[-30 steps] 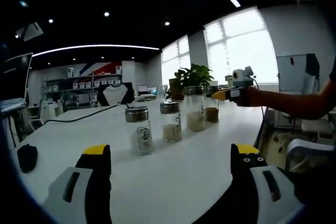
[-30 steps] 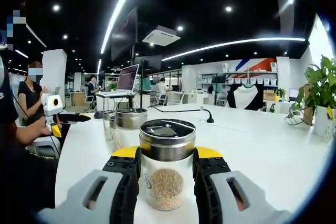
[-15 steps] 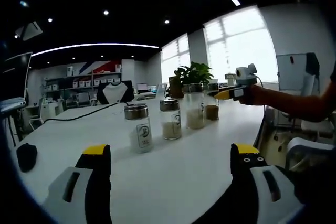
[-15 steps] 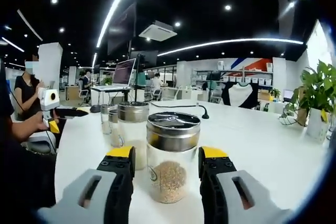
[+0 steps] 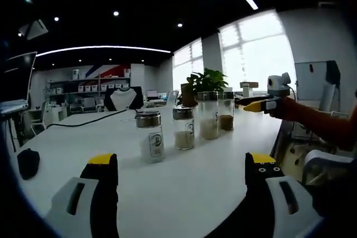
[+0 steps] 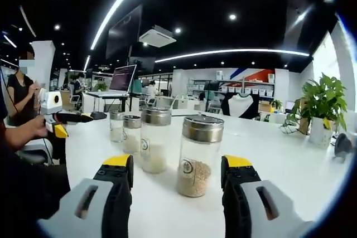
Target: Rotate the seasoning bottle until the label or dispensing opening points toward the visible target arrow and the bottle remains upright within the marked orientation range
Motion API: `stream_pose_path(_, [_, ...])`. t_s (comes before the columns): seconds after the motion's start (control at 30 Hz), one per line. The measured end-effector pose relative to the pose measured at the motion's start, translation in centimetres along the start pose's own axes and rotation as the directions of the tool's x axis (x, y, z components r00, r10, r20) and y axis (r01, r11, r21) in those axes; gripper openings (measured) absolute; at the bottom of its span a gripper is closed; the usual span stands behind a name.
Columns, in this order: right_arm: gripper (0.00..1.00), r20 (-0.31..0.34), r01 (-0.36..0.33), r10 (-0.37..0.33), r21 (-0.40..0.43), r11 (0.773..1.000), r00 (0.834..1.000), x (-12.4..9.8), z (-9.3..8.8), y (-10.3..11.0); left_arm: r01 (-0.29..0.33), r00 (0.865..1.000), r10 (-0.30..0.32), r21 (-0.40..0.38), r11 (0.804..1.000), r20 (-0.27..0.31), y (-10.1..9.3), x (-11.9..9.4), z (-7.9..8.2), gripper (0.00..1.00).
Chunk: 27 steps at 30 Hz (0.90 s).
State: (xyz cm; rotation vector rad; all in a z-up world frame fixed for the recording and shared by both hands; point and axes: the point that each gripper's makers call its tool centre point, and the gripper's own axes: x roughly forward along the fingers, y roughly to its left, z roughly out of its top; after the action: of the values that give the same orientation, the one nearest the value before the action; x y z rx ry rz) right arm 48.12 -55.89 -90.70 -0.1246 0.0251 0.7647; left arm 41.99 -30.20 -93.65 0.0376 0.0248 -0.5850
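Fig.: seasoning bottle (image 6: 199, 155) stands upright on white table (image 6: 290, 176), nearest of four in a row, just ahead of right gripper (image 6: 177, 172); jaws spread, apart from glass. Left gripper (image 5: 181, 172) likewise spread, well short of the row. Step, judged: between turns; next, check label vs. arrow, none visible. Potted plant (image 6: 319, 104) beyond; open office w/ ceiling strip lights.

- A white table (image 5: 184, 176) carries three other glass jars with metal lids (image 6: 155, 147), upright in a row.
- A black cable (image 5: 83, 122) runs across the tabletop.
- A dark object (image 5: 28, 163) lies near the table's edge.
- A potted plant (image 6: 321, 110) stands on the table.
- A laptop (image 6: 120, 79) sits on a farther desk.
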Motion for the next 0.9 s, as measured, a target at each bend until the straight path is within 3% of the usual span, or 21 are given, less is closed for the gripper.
stream_pose_path(0.1, [0.71, 0.018, 0.008, -0.008, 0.002, 1.0, 1.0, -0.6, 0.1, 0.6, -0.005, 1.0, 0.005, 0.002, 1.0, 0.007, 0.2, -0.2, 0.2, 1.0])
stream_pose_path(0.27, [0.72, 0.032, 0.008, -0.008, 0.002, 1.0, 0.999, -1.8, -0.3, 2.0, -0.014, 1.0, 0.013, 0.005, 1.0, 0.011, 0.4, -0.5, 0.2, 1.0])
stream_pose_path(0.4, [0.84, 0.002, 0.014, -0.014, 0.003, 1.0, 1.0, -2.5, -1.2, 2.9, -0.021, 1.0, 0.021, -0.006, 1.0, 0.017, 0.5, -0.6, 0.2, 1.0])
stream_pose_path(0.5, [0.88, 0.014, 0.023, -0.023, 0.026, 0.999, 1.0, -3.0, -1.5, 3.3, -0.021, 1.0, 0.021, -0.011, 1.0, 0.015, 0.4, -0.6, 0.2, 1.0])
stream_pose_path(0.67, [0.99, -0.017, 0.033, -0.032, 0.033, 0.999, 0.999, -3.5, -2.4, 3.5, -0.045, 0.999, 0.045, 0.028, 0.999, -0.011, 0.6, -0.7, -0.4, 1.0])
stream_pose_path(0.77, [0.98, 0.0, 0.022, -0.022, 0.064, 0.998, 1.0, -4.3, -2.9, 3.6, -0.044, 0.999, 0.045, 0.023, 0.999, -0.019, 0.7, -0.6, -0.7, 1.0])
stream_pose_path(0.9, [0.99, 0.013, 0.053, -0.054, 0.105, 0.993, 0.998, -5.9, -3.0, 3.0, -0.038, 0.999, 0.038, 0.005, 0.999, 0.017, 0.4, -0.6, 0.0, 1.0])
